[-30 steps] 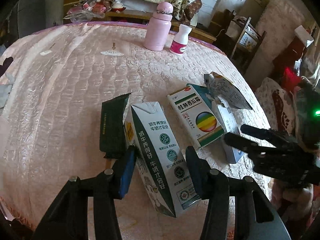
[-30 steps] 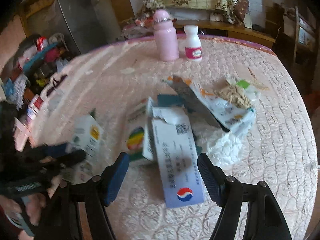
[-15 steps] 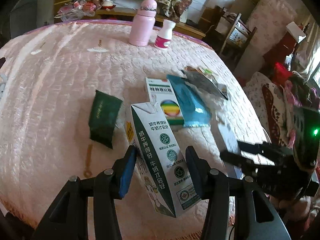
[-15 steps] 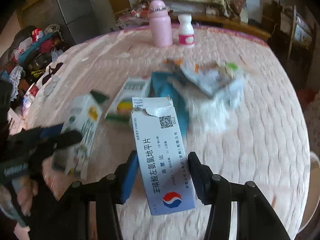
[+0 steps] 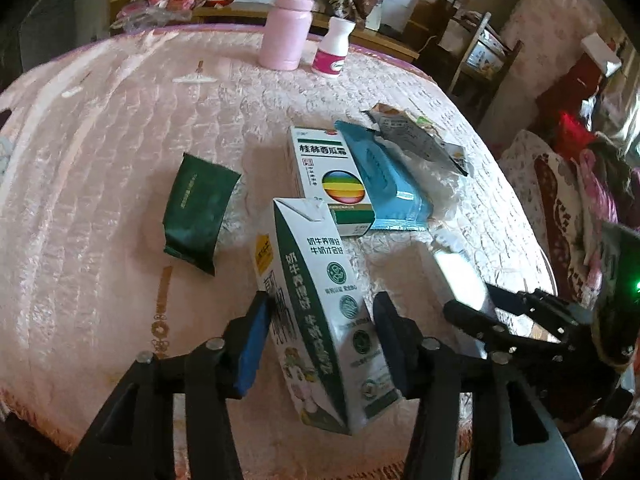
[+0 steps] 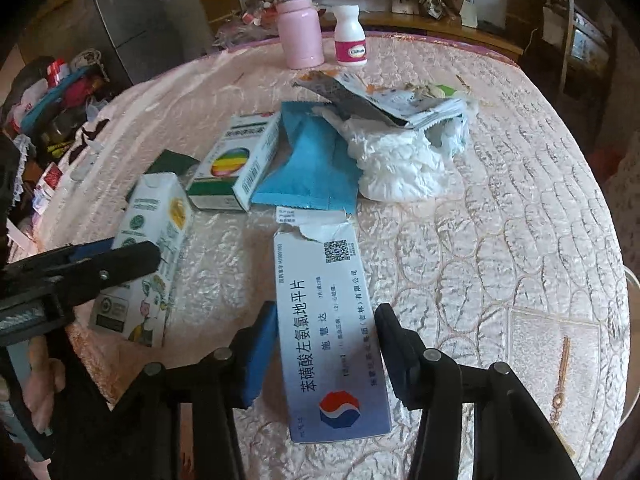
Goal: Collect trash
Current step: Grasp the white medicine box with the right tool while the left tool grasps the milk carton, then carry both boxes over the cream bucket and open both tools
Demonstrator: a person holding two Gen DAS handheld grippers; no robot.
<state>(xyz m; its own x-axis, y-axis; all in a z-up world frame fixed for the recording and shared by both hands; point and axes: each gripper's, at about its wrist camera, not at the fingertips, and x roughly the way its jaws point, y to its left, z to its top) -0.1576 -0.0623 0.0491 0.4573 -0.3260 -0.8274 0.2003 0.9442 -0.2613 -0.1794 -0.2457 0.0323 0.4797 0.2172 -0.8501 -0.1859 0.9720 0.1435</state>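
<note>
While both tongs are loaded, what remains to collect lies ahead of them on the pink quilted table [image 6: 500,208]. The left tongs [image 5: 318,344] are clamped on a milk carton [image 5: 320,304], its long axis running forward between the fingers and tilted. The right tongs [image 6: 326,350] closed in a moment ago and now grip a torn pill box [image 6: 328,320], which likewise runs lengthwise away from the fingers. Just beyond the carton's far end sits a rainbow-marked box [image 5: 332,180], with a blue packet [image 5: 380,184] touching its right side and a dark green pouch [image 5: 198,212] off to the left. Beyond the pill box, slightly right, lie crumpled white tissue [image 6: 404,160] and a torn wrapper [image 6: 372,100]. By my reading, the left tongs are nearer the pouch, the right nearer the tissue; each must be emptied first.
</note>
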